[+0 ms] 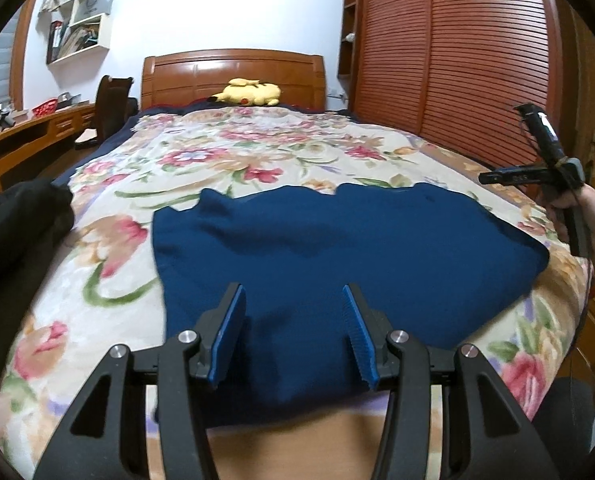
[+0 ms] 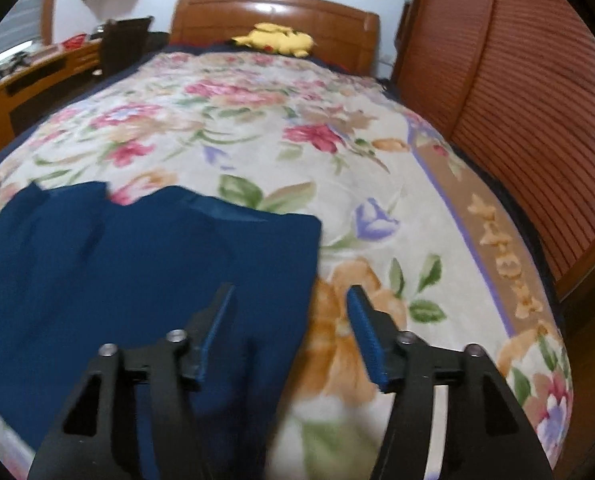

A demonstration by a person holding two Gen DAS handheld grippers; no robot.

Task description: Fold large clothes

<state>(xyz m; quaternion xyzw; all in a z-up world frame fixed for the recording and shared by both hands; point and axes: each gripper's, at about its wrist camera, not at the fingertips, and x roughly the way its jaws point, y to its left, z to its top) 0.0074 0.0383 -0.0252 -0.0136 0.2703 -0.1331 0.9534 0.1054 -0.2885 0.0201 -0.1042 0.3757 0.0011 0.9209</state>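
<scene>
Nearest you, your left gripper (image 1: 293,300) hangs over the near part of the navy garment (image 1: 337,248), its blue-padded jaws standing apart with nothing pinched between them; only flat cloth shows below the gap. Your right gripper (image 2: 289,300) is likewise spread, empty, poised above the garment's right-hand edge, so that its left finger sits over blue fabric and its right finger over the floral bedspread (image 2: 377,184). In the left wrist view you can see your right hand (image 1: 577,216) at the far right, wrapped around the black handle of that tool, raised off the bed.

The garment lies spread across the near end of the bed, mostly flat, with a wavy, uneven far edge and a few soft creases; its near hem reaches toward the bed's foot.

To the left, a dark heap of cloth (image 1: 21,224) rests at the edge of the bedspread. Further on, a yellow plush toy (image 1: 251,94) lies against the wooden headboard (image 1: 233,72). A slatted wooden wardrobe (image 1: 457,60) runs along the right, and a desk (image 1: 37,136) with wall shelves (image 1: 81,20) stands on the left.
</scene>
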